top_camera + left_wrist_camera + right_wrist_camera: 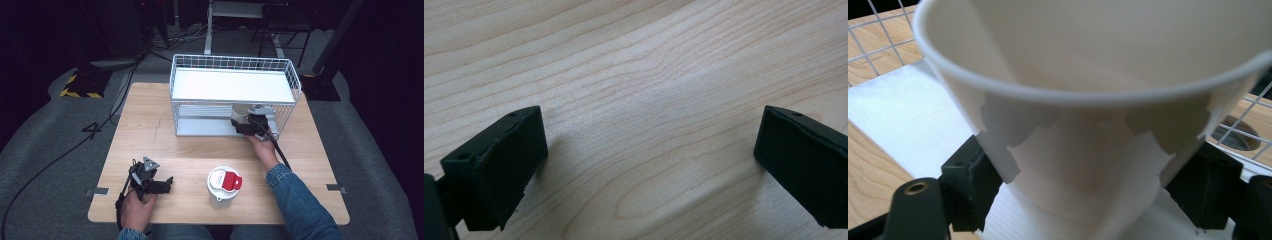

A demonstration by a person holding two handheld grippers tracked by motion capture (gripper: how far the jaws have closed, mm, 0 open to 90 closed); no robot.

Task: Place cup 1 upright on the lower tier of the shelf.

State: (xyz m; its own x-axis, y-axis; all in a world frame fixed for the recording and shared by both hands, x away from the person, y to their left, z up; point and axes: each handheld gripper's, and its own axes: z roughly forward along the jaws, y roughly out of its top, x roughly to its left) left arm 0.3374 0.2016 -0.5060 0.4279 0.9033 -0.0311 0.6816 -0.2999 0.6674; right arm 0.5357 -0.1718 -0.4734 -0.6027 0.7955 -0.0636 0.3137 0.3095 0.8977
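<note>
- Two tongs: the right tongs (1088,200) are clamped on a white cup (1088,100) inside the wire rack (235,95), on its lower shelf.
- Left tongs (649,160) gape apart over bare worktop (649,75).
- A red-lidded container (223,186) stands near the worktop's front edge.

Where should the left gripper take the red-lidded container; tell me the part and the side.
Grip the white body of the red-lidded container below the lid, probably from its left: it stands upright, its left side is unobstructed, and the open left gripper already rests on that side.
</note>
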